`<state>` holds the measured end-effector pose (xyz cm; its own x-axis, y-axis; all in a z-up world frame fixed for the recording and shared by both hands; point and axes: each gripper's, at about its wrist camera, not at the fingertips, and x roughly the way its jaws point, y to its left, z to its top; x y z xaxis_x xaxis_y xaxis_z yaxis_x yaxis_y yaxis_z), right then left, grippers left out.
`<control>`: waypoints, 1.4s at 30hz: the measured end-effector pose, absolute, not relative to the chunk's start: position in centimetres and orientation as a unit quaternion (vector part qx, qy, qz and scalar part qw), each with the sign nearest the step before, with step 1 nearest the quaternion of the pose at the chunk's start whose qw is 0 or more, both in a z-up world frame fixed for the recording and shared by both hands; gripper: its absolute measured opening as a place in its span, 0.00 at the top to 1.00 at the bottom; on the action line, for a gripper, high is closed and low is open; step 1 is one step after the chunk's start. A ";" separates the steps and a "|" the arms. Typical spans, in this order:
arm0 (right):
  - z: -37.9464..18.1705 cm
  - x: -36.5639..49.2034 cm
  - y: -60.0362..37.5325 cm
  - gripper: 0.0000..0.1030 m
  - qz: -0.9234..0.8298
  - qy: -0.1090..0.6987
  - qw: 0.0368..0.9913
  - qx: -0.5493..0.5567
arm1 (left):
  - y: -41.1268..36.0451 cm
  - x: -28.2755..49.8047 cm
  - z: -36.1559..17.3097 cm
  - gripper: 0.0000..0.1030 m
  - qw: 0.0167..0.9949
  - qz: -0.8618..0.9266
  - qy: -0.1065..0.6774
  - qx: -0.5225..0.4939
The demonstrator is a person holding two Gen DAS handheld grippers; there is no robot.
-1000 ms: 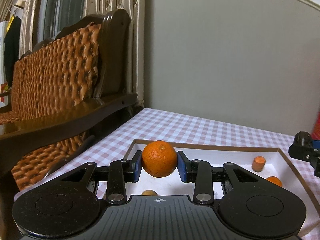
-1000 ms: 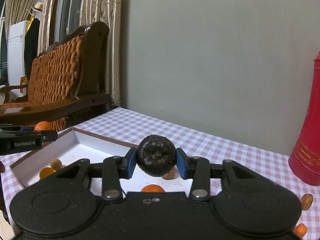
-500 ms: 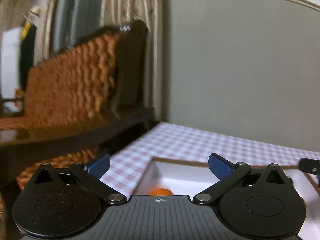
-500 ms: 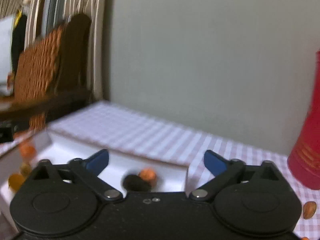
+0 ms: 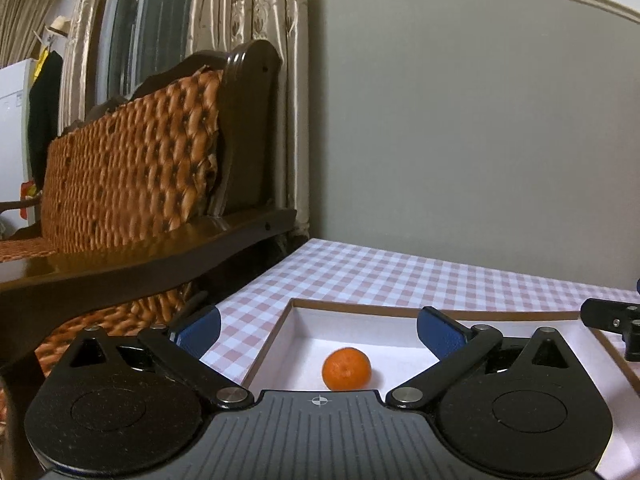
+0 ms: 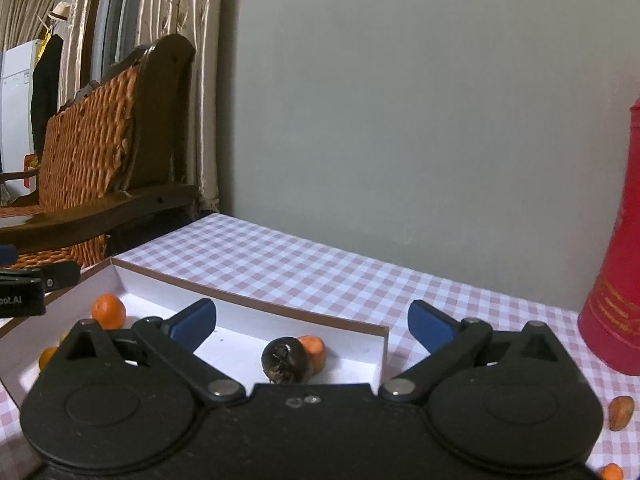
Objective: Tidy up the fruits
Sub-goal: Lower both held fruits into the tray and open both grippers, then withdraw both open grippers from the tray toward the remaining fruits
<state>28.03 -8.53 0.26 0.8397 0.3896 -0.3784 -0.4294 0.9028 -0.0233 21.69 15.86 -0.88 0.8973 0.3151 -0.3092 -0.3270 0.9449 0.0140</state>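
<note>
Orange lying on the white floor of the shallow tray, near its left wall. Dark round fruit resting near the tray's right wall, touching a carrot piece behind it. Left gripper and right gripper: jaws spread wide above the tray, nothing between the blue pads. Tray on the checked tablecloth; red canister at the table's right edge.

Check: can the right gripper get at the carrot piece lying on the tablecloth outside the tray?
Probably yes. The carrot piece lies bare on the tablecloth, nothing over it, and the right gripper is open and empty.
</note>
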 end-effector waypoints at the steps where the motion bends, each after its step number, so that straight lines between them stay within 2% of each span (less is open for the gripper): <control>1: 0.3 27.7 -8.5 0.06 0.213 0.181 0.958 -0.059 | 15.7 21.3 -0.8 0.00 0.974 0.164 0.154 -0.019; 9: 0.4 24.3 -9.3 0.06 0.201 0.164 0.961 -0.096 | 14.3 17.8 0.0 0.00 0.978 0.175 0.115 -0.019; 23: 1.1 18.2 -12.9 0.06 0.177 0.162 0.968 -0.070 | 10.5 11.9 -0.9 0.00 0.980 0.119 0.161 0.012; 34: 1.1 12.1 -16.9 0.06 0.136 0.148 0.978 -0.062 | 8.5 7.0 -0.5 0.00 0.988 0.080 0.135 0.001; 42: 0.9 8.0 -19.9 0.06 0.110 0.133 0.981 -0.088 | 5.3 6.2 -0.1 0.00 0.991 0.038 0.124 -0.007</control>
<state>8.02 -19.93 0.88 0.9402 0.1929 -0.2806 -0.2398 0.9602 -0.1435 6.19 5.31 -0.05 0.9662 0.0729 -0.2473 -0.0766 0.9970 -0.0054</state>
